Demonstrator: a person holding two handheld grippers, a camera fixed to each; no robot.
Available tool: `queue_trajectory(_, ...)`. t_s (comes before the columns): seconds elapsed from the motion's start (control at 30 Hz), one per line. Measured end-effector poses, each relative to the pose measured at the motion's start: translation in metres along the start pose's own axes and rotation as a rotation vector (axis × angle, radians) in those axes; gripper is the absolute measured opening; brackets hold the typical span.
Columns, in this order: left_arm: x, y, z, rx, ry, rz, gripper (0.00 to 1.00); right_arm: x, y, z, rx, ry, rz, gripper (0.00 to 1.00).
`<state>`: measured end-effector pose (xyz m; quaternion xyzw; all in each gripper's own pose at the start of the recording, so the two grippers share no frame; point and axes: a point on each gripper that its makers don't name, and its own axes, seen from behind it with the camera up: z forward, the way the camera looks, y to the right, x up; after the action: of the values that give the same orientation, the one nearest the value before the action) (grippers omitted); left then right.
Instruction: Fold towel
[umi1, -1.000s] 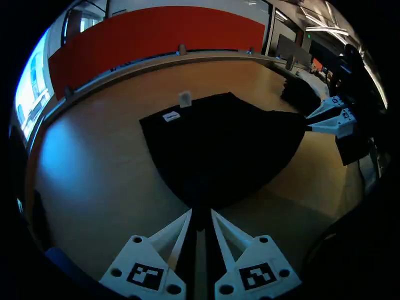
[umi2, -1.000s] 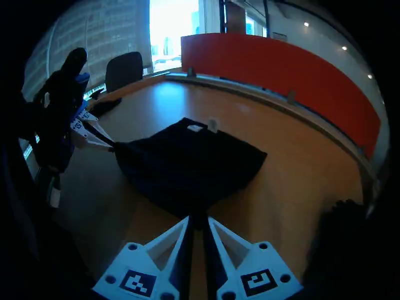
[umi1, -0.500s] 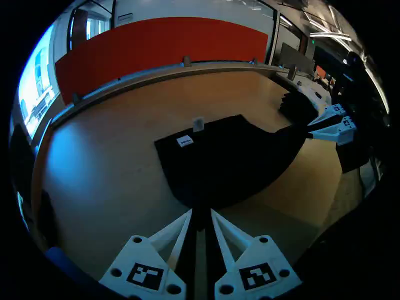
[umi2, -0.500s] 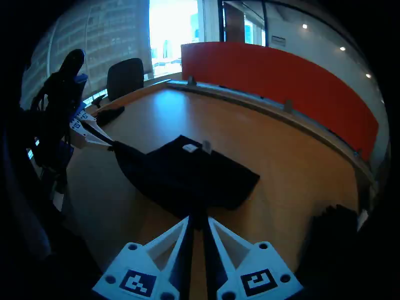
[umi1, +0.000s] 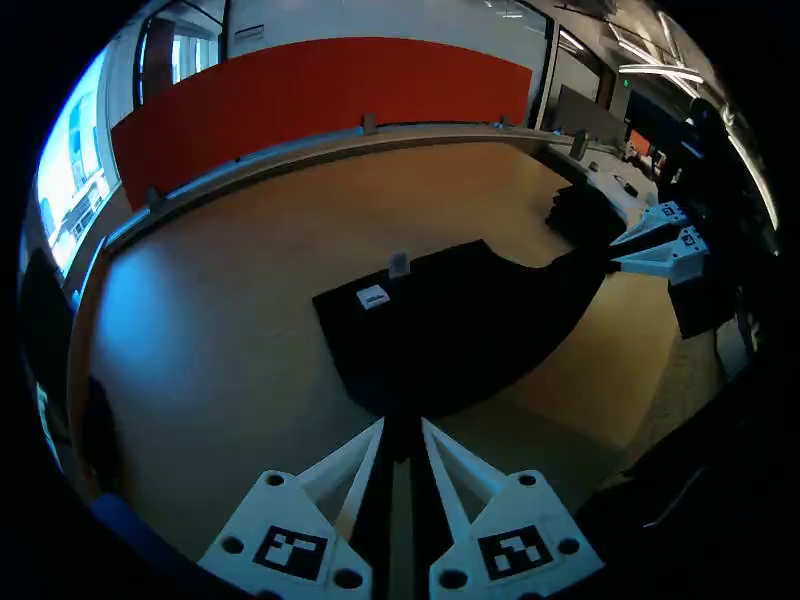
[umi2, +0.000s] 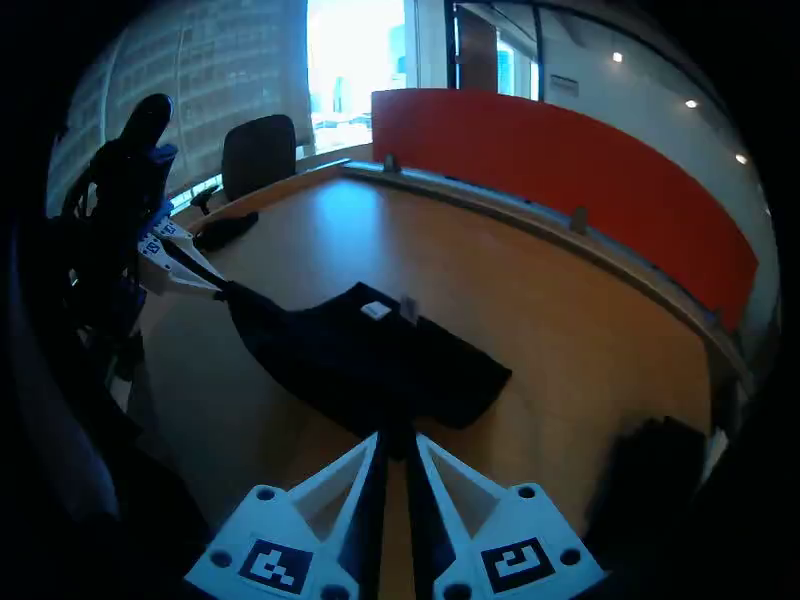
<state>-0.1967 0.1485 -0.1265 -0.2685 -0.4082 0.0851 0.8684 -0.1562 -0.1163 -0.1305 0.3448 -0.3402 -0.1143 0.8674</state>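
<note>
The towel (umi1: 460, 320) sags limp between the left gripper (umi1: 403, 430) and right gripper (umi2: 397, 438), each clenched on a corner; it looks soft, light and best held there.

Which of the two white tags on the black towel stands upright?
The grey tag at the far edge of the towel; the square label lies flat beside it.

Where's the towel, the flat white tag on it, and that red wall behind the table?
towel (umi1: 470, 330), left gripper view, middle of the dark cloth.
white tag (umi1: 372, 296), left gripper view, centre of the tag.
red wall (umi2: 560, 165), right gripper view, its flat front face.
</note>
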Motion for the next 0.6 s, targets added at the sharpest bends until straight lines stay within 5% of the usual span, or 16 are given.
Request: queue_trajectory(0.6, 0.002, 0.008, -0.016, -0.013, -0.003, 0.000, 0.10, 0.007, -0.005, -0.017, 0.011, -0.001, -0.015, 0.12)
